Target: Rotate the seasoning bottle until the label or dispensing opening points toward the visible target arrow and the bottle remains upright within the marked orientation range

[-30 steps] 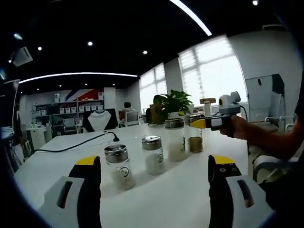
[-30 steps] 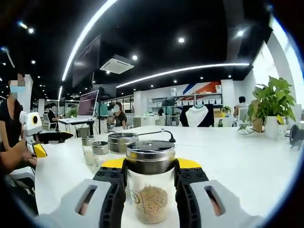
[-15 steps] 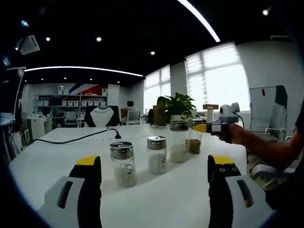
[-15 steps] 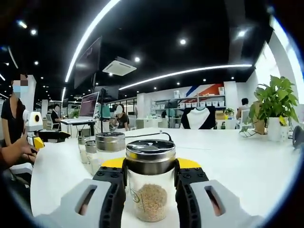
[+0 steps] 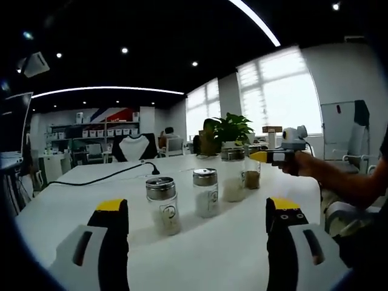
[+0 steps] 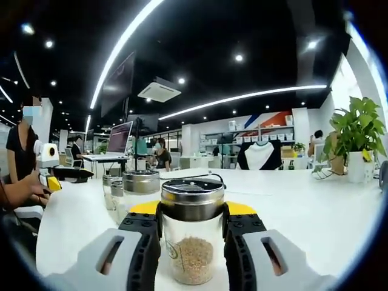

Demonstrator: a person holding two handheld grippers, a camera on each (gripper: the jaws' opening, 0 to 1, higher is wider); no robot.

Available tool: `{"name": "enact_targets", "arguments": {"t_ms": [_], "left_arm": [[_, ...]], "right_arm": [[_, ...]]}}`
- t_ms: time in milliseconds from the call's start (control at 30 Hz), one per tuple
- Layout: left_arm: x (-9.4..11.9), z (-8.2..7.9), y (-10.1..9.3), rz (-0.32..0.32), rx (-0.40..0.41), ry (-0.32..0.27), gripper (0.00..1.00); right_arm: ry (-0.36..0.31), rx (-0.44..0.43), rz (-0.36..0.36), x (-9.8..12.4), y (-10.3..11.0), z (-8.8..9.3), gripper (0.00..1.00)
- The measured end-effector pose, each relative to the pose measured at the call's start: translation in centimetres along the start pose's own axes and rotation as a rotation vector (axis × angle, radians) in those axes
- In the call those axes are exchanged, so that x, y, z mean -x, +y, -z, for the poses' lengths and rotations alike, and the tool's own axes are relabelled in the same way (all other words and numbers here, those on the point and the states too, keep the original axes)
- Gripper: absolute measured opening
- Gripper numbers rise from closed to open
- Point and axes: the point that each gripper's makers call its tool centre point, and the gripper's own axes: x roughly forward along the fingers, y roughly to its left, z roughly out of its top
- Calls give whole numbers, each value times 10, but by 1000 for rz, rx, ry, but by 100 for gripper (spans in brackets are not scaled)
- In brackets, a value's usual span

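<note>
The right gripper [image 6: 191, 227] clamped the seasoning bottle [image 6: 192, 238] between its jaws, upright on the white table [image 6: 315, 212], grain inside! Three more bottles [image 6: 140, 185] stood just beyond its left jaw. The left gripper [image 5: 197, 224] hung released, jaws wide, a bottle row [image 5: 206, 193] ahead.

Seasoning bottle [image 6: 192, 233]: clear glass, shiny metal lid; table [image 6: 315, 209] matt.
</note>
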Motion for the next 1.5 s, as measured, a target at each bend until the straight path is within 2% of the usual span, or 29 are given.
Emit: {"name": "enact_targets", "arguments": {"t_ms": [467,800,833,867,933,1033,1233,1333,1500], "left_arm": [[4,-1,6,-13,-3,-1,99],[1,3,3,-5,-11,15,99],[1,2,3,-5,-9,14,99],[1,2,4,-6,-7,12,100],[2,2,4,-11,-2,8,100],[3,2,4,-16,2,7,100],[10,0,-2,-16,-7,-2,100],[17,5,-5,-16,-11,11,100],[32,9,-13,-47,0,9,100]], "right_arm": [[11,-3,-5,3,-4,1,37],[7,3,0,3,-5,-1,38],[-4,24,2,4,-4,-2,40],[-52,43,-1,5,-2,-10,46],[-52,29,17,9,-2,-11,59],[-55,41,56,20,-3,-13,57],[25,39,79,36,10,12,75],[76,46,82,45,21,23,86],[72,13,74,62,39,26,92]]}}
